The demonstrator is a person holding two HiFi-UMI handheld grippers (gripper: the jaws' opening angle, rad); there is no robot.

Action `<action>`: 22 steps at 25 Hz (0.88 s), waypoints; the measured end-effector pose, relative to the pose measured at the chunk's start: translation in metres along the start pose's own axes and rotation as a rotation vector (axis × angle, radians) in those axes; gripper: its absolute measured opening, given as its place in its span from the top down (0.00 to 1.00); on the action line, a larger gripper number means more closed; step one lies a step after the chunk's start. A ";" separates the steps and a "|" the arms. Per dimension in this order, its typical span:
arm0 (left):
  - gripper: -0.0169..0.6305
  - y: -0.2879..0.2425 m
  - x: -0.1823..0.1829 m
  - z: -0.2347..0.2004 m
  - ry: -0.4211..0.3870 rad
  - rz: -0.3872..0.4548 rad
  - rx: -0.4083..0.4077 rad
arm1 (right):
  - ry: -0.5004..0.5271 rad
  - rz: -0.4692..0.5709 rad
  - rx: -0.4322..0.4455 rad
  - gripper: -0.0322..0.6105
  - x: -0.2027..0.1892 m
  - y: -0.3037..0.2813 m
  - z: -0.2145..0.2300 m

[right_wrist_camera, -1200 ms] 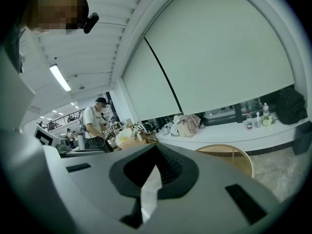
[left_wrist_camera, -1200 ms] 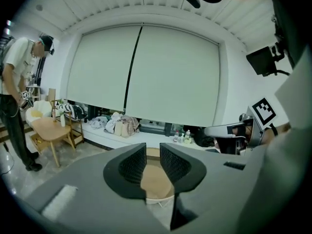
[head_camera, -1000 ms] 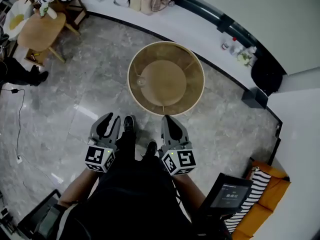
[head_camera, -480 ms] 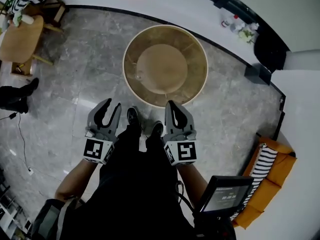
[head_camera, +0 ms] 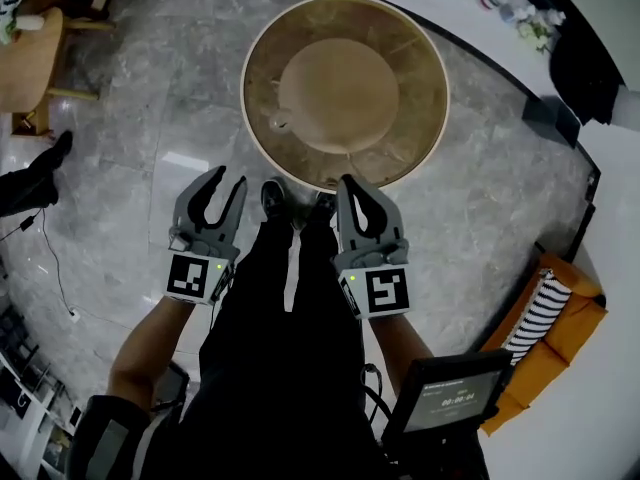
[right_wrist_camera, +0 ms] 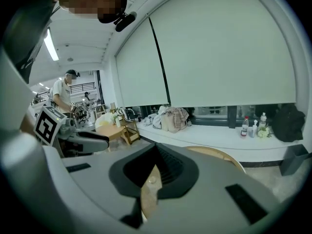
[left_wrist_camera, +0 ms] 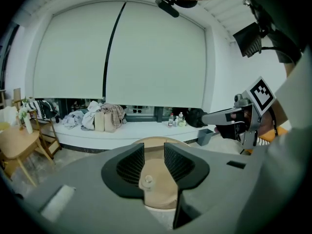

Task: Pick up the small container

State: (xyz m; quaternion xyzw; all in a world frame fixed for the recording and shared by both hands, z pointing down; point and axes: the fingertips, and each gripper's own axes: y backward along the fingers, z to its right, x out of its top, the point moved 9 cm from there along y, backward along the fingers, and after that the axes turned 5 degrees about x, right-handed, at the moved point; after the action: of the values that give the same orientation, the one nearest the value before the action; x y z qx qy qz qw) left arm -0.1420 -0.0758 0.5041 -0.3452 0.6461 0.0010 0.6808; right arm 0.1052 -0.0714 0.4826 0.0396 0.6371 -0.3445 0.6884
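A small clear container (head_camera: 279, 121) with a round lid stands near the left edge of the round wooden table (head_camera: 430, 128). My left gripper (head_camera: 228, 180) hovers short of the table's near rim, over the floor. Its jaws are opening with nothing between them; the container (left_wrist_camera: 146, 181) shows far off through the gap, past the left gripper (left_wrist_camera: 154, 152). My right gripper (head_camera: 352, 184) is level with it on the right, fingertips together, holding nothing. In the right gripper view the container (right_wrist_camera: 152, 180) appears through the slit below the right gripper (right_wrist_camera: 156, 149).
The person's shoes (head_camera: 272, 196) stand at the table's near rim, between the grippers. A small wooden table (head_camera: 25, 68) stands far left, an orange seat with a striped cushion (head_camera: 550, 318) right, and a screen (head_camera: 445, 398) lower right. Another person (right_wrist_camera: 63, 94) stands in the distance.
The round table has come closer and larger in the head view as both grippers advanced toward its near rim. The left jaws have spread slightly.
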 end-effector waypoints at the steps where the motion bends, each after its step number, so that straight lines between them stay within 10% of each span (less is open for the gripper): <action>1: 0.78 -0.007 -0.006 -0.001 0.003 0.001 0.001 | 0.007 0.002 -0.006 0.95 -0.007 -0.004 0.006; 4: 0.97 -0.026 -0.022 -0.004 0.011 0.003 0.014 | -0.009 -0.006 -0.016 0.95 -0.025 -0.016 0.020; 22: 0.81 -0.135 -0.135 -0.038 -0.017 -0.062 0.098 | -0.030 -0.076 0.017 0.95 -0.119 -0.105 0.071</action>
State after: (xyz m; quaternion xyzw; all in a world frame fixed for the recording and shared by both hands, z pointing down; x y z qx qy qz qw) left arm -0.1369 -0.1367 0.6889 -0.3315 0.6284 -0.0487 0.7021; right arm 0.1158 -0.1358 0.6434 0.0159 0.6248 -0.3764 0.6839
